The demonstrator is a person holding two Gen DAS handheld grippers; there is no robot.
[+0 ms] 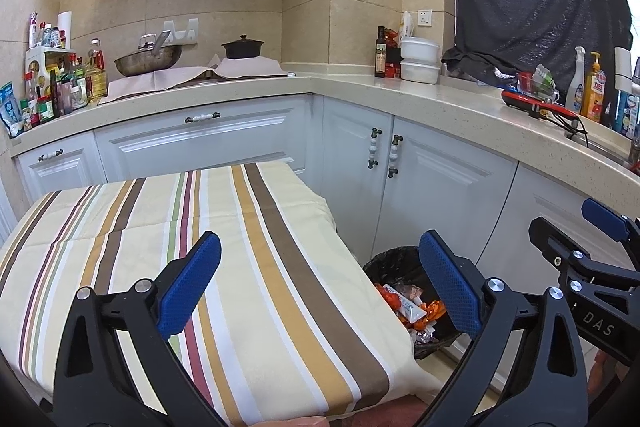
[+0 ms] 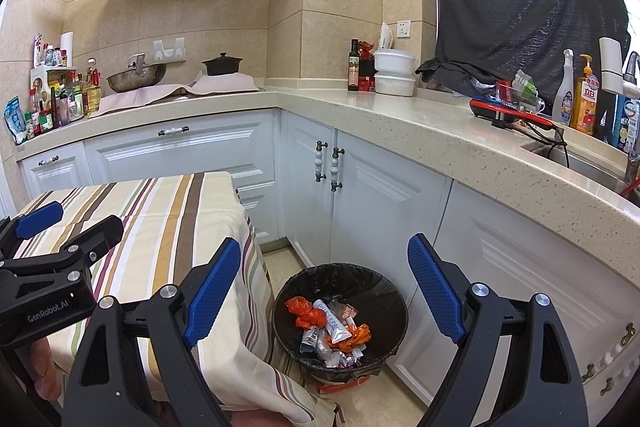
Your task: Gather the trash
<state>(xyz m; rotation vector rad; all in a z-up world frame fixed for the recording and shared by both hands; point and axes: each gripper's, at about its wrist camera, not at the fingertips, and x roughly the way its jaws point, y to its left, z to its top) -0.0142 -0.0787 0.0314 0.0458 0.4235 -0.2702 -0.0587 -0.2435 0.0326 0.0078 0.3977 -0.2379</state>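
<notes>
Basically both the left gripper (image 1: 320, 283) and right gripper (image 2: 324, 291) hang wide apart with nothing between the jaws, since the trash (image 2: 332, 327) already sits in the lined bin (image 2: 380, 287) beside the striped table (image 1: 140, 219), presumably kept close for easy drops.

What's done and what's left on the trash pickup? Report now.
Done: wrappers and a tube lie in the bin on the floor; the striped tablecloth shows no trash. In hand: nothing; left gripper and right gripper are both open and empty. Left: no loose trash visible in either view.
</notes>
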